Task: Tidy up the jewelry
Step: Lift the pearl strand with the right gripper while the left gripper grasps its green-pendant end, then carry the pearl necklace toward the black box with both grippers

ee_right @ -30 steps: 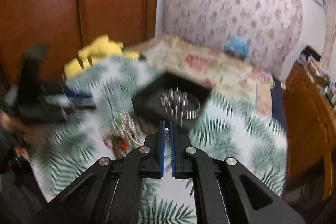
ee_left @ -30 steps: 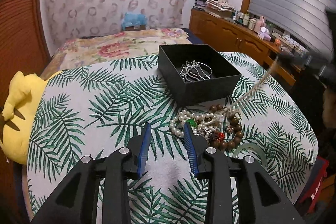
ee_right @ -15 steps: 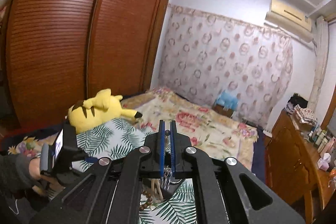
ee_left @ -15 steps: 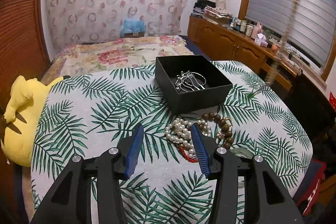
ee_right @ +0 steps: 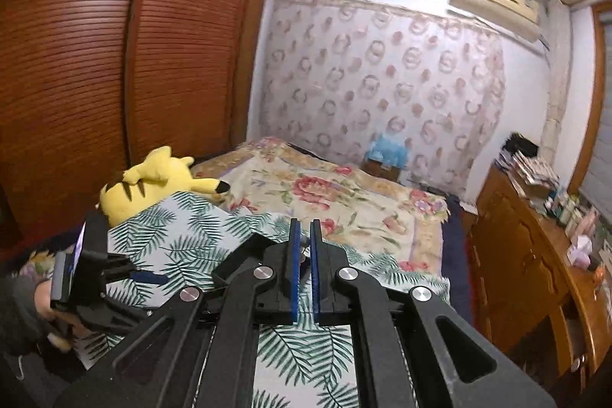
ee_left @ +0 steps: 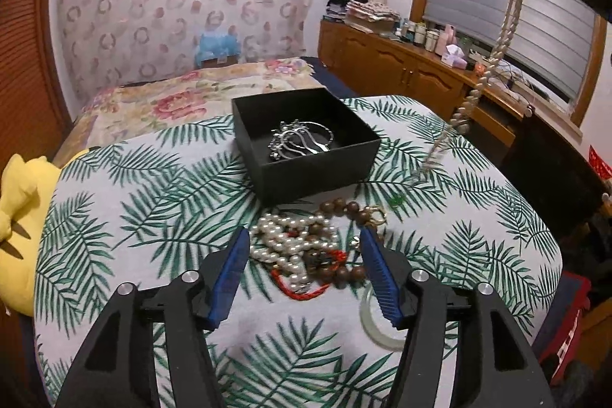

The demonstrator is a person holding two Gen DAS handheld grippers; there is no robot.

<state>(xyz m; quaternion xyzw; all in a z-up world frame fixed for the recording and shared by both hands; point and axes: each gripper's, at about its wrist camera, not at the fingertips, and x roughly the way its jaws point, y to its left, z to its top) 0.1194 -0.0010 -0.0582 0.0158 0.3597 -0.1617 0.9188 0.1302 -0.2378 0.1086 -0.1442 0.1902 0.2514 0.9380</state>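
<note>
My left gripper (ee_left: 304,247) is open just above a tangled pile of jewelry (ee_left: 306,247): white pearls, brown wooden beads and a red cord. A pale green bangle (ee_left: 373,324) lies by the right finger. A black box (ee_left: 306,140) behind the pile holds silver hair pieces (ee_left: 300,140). My right gripper (ee_right: 303,247) is shut on a beige bead necklace (ee_left: 505,21), which hangs from high at the upper right in the left wrist view, its tassel end (ee_left: 432,159) near the table right of the box.
The table has a palm-leaf cloth (ee_left: 153,201). A yellow plush toy (ee_left: 19,217) lies at its left edge. A bed (ee_left: 191,98) stands behind and a wooden cabinet (ee_left: 401,64) at the right.
My right gripper has lifted the beige necklace out of the pile and high above the table. My left gripper has opened wider over the pile.
</note>
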